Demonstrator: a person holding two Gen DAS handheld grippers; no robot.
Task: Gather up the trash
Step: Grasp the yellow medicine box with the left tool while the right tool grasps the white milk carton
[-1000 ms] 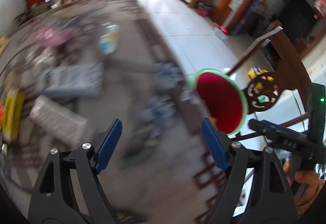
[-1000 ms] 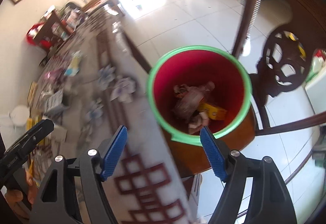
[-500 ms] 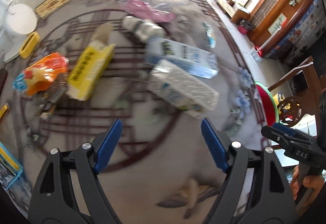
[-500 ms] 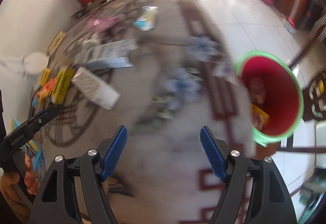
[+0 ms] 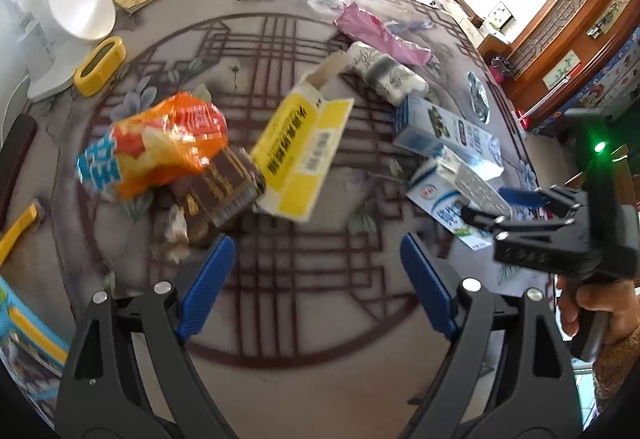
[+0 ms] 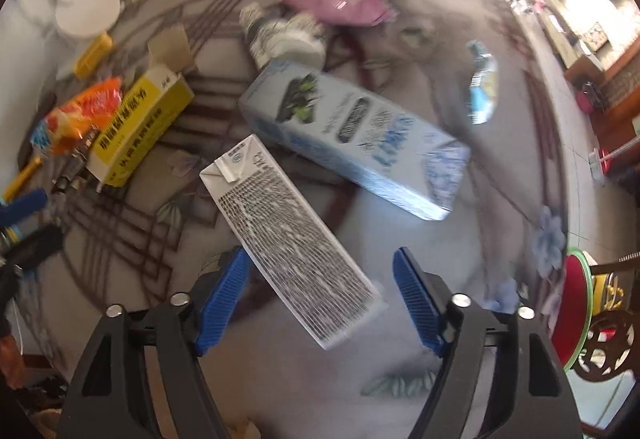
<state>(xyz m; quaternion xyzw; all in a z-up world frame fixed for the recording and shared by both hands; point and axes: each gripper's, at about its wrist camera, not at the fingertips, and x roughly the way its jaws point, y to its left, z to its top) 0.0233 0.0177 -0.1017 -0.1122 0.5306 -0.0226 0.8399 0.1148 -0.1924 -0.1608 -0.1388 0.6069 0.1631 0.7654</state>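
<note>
Blue pads on both my grippers, and both sets of jaws are spread wide with nothing in them. My right gripper (image 6: 320, 295) hangs over the grey-printed milk carton (image 6: 292, 243), whose near end sits between the jaws, no contact that I can see. The bigger blue carton (image 6: 360, 143) lies just past it. My left gripper (image 5: 312, 279) is over bare desk (image 5: 304, 379), with the yellow box (image 5: 300, 155), orange snack bag (image 5: 156, 143) and brown wrapper (image 5: 220, 191) bunched ahead. The red bin (image 6: 576, 307) peeks past the desk's right edge.
</note>
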